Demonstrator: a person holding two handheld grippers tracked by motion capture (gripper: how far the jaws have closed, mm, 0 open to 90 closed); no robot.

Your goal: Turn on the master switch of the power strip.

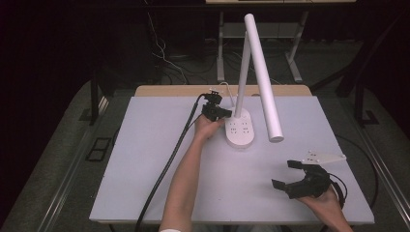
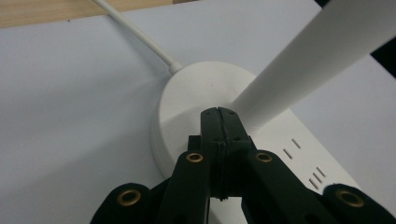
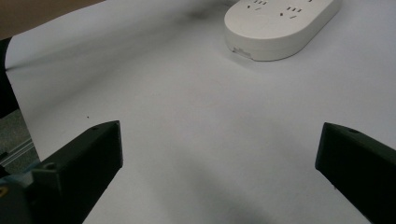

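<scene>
White desk lamp on a pale grey table, oval base with socket slots near table centre, toward 12 o'clock. Slim post rising from base, long tubular head slanting down toward 4 o'clock. White cord leaving base toward 11 o'clock in the left gripper view.

Left gripper at 9 o'clock of the base, black jaws pressed flat together with nothing between, tips just at the base's top beside the post foot; actual contact impossible to tell. Thick black cable trailing toward 7 o'clock.

Right gripper near table's 5 o'clock corner, well apart from the lamp, jaws spread wide over bare tabletop, pinching nothing.
</scene>
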